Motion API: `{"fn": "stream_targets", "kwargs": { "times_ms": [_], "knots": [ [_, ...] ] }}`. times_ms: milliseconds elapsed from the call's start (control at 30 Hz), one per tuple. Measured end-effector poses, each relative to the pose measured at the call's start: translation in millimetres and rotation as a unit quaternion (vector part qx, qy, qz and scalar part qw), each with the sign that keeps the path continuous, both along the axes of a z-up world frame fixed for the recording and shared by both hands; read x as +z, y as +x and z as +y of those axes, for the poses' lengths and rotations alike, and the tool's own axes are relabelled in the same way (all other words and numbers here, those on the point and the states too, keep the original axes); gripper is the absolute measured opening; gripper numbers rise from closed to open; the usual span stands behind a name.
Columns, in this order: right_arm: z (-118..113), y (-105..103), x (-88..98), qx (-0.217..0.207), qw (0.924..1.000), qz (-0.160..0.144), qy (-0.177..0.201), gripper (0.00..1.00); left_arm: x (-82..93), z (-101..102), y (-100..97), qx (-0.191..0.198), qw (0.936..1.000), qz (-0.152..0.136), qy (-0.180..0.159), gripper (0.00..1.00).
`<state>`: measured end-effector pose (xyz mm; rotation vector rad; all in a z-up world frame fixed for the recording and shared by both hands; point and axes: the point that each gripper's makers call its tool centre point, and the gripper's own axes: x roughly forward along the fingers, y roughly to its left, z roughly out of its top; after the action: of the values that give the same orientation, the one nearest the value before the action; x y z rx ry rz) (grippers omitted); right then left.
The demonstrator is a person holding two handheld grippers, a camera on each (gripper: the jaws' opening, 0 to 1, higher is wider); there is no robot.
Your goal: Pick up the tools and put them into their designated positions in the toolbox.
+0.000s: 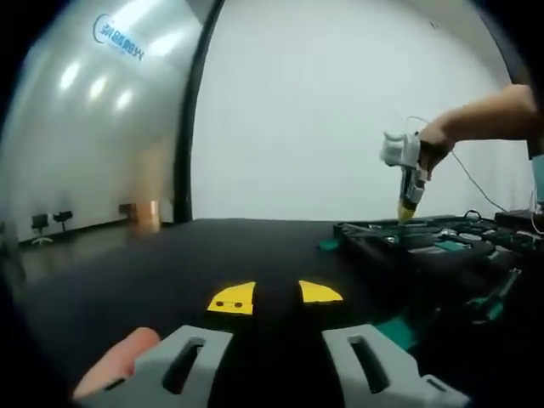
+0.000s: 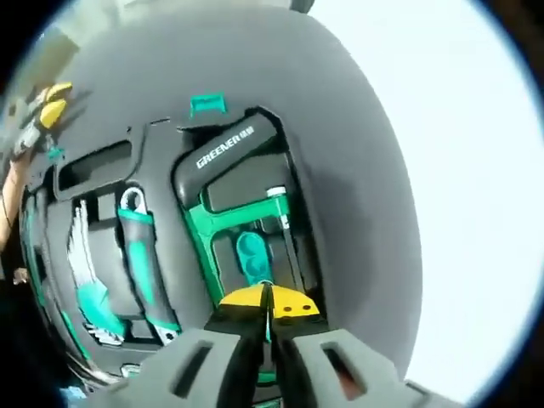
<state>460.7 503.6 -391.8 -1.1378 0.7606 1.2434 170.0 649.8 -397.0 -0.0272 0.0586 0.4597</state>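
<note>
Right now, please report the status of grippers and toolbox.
Left gripper open above the table. Right gripper shut, over the toolbox. Nothing blocking.

You get heavy fisheye bending at both views' edges, a blown-out white wall [image 1: 340, 110] backlighting the dark table [image 1: 212, 255], specular glare streaks on the big grey ball [image 1: 93, 110], soft blur on the toolbox [image 2: 170, 221], and the near jaws out of focus.
</note>
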Motion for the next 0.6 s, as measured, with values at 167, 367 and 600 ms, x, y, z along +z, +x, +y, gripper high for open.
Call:
{"fn": "stream_targets", "kwargs": {
  "times_ms": [167,367,600],
  "knots": [
    [-5.9,-6.9,11.6,0.022,0.9997,0.004,-0.001,0.00,1.4,-0.1,-0.8,0.003,1.0000,-0.002,-0.002,0.14],
    [-12.6,1.4,-16.4,-0.062,0.9977,0.025,-0.014,0.00,1.3,0.8,-0.9,0.003,1.0000,-0.003,-0.003,0.14],
    [-0.6,8.8,-17.2,-0.109,0.9926,0.054,-0.004,0.00,1.0,1.7,-1.0,0.005,1.0000,-0.002,0.000,0.14]
  ]
}}
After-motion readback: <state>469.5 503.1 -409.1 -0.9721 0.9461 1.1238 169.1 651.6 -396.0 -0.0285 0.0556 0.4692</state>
